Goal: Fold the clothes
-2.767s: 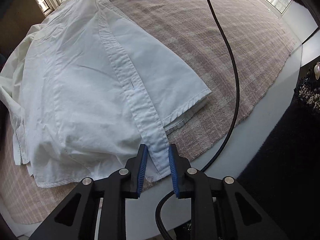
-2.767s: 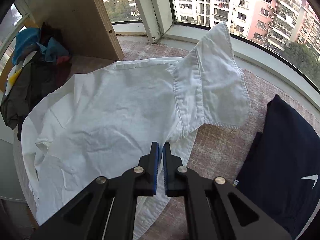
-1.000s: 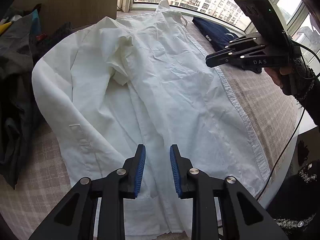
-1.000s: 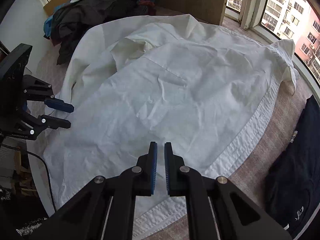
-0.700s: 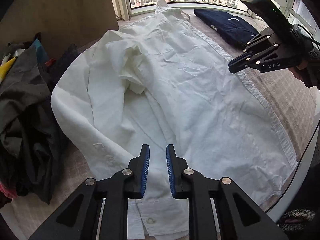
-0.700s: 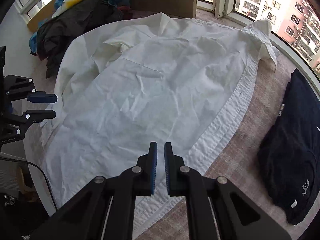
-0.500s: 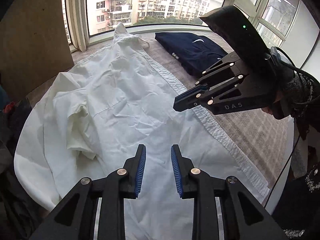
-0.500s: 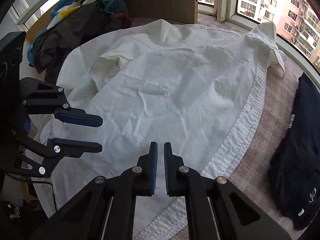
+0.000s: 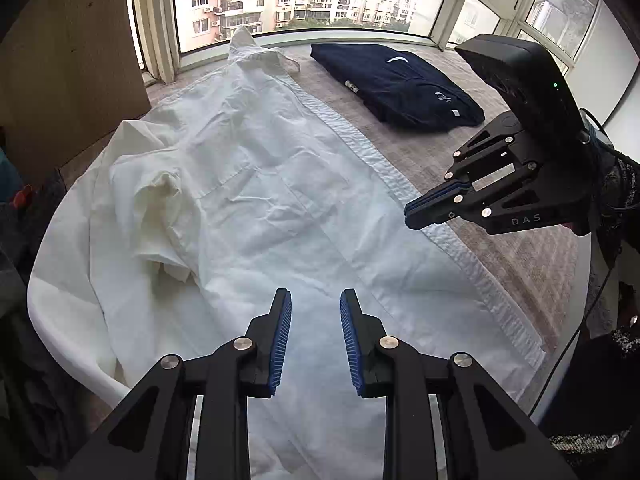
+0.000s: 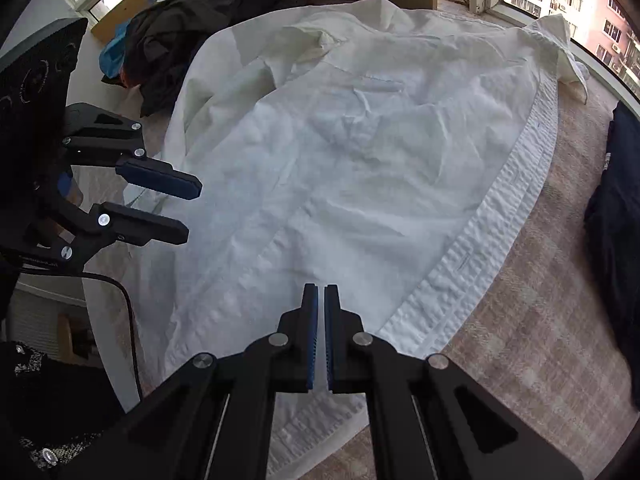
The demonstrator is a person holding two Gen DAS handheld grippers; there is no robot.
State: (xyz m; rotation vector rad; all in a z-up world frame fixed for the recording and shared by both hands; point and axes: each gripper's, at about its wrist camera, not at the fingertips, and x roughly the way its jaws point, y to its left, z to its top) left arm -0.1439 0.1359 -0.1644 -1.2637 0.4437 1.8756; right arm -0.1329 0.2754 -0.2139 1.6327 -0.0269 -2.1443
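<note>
Nearest, the left tool is held wide apart above the hem of the white shirt, while the right tool is pressed nearly together with nothing between its pads. The shirt is spread flat on the tabletop, its collar far toward the window. A bunched sleeve may be trapped inside a fold, and the navy garment beyond could be disturbed.

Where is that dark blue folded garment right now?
In the left wrist view, the folded navy garment lies on the table's far right side by the window, just right of the white shirt's collar.
</note>
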